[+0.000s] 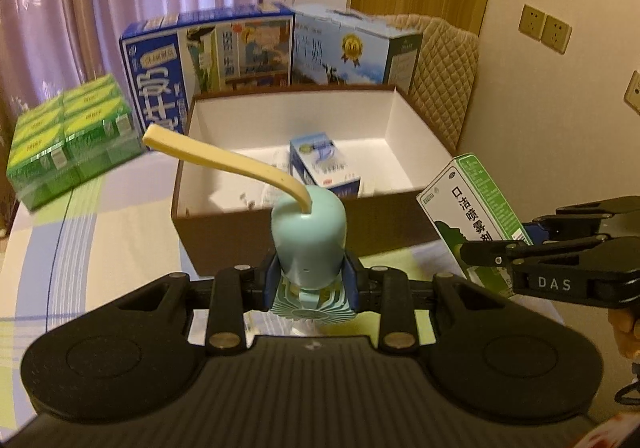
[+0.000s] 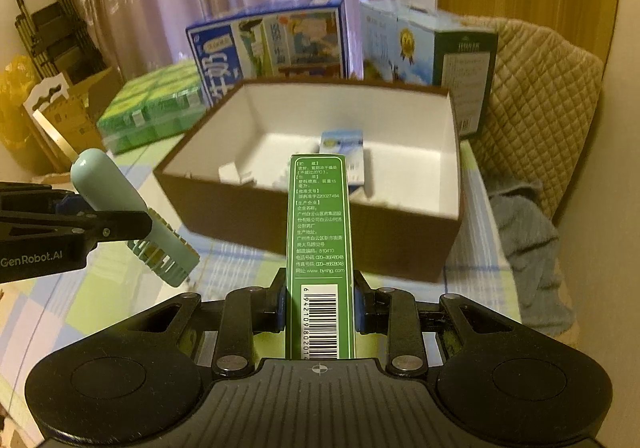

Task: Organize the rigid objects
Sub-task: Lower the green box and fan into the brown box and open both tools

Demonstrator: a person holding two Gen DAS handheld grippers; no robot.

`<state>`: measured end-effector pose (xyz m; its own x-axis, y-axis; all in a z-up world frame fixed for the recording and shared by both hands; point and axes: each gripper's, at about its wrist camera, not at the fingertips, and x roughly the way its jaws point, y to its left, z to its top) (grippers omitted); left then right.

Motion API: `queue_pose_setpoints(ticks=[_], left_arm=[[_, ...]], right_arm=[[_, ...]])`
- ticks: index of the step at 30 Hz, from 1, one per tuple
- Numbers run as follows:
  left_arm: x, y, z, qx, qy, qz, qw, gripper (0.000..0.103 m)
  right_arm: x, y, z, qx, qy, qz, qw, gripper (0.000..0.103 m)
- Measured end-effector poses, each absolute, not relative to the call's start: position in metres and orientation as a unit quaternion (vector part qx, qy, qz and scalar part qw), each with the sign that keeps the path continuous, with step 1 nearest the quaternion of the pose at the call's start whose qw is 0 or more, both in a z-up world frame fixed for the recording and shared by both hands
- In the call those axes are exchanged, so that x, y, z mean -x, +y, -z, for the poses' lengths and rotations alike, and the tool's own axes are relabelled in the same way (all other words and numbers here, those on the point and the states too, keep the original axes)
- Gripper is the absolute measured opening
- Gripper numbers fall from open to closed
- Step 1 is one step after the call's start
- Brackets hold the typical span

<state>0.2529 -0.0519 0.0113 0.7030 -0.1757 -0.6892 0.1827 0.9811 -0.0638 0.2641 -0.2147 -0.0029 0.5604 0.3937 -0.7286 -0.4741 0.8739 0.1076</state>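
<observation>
Left gripper (image 1: 308, 280) is pinched on a small handheld fan (image 1: 308, 232): pale teal body clamped between the blue pads, grille end toward the cam, cream strap (image 1: 224, 160) curling up and left off the rounded tip. From the right wrist cam the same fan (image 2: 132, 212) sits tilted in the left gripper (image 2: 120, 226), grille pointing down-right, above the checked tablecloth (image 2: 100, 288), not touching it. Right gripper (image 2: 320, 308) is clamped on a tall green medicine box (image 2: 320, 232), fingers pressing both long sides near the barcode end, box pointing fwd toward the open box. In the left wrist cam that medicine box (image 1: 476, 216) shows its white/green face w/ Chinese text, tilted, held in the right gripper (image 1: 480, 252) just right of the open box's front corner. Open box (image 1: 280, 232) is brown outside, white inside, sitting on the cloth between and ahead of both grippers. Inside it: a small blue-white carton (image 1: 324, 164) standing near the front wall, plus some blurred white/clear bits beside it, can't ID. Behind the open box: a blue milk carton case (image 1: 208, 52) and a lighter blue case (image 1: 352, 48), side by side. Green shrink-wrapped drink pack (image 1: 76, 140) on the cloth to the left. Quilted beige cover (image 2: 536, 100) at right rear, grey cloth (image 2: 528, 244) below it.
</observation>
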Motion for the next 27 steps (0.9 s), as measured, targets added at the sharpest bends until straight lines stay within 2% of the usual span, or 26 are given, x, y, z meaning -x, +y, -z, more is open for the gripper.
queue_pose_setpoints(ticks=[17, 27], left_arm=[[-0.314, -0.059, -0.048, -0.02, 0.328, 0.1, 0.939, 0.028], [-0.371, -0.061, -0.035, -0.036, 0.352, 0.101, 0.93, 0.028]], right_arm=[[-0.332, -0.208, -0.039, 0.034, 0.345, -0.237, 0.908, 0.027], [-0.379, -0.209, -0.022, 0.031, 0.356, -0.206, 0.911, 0.027]])
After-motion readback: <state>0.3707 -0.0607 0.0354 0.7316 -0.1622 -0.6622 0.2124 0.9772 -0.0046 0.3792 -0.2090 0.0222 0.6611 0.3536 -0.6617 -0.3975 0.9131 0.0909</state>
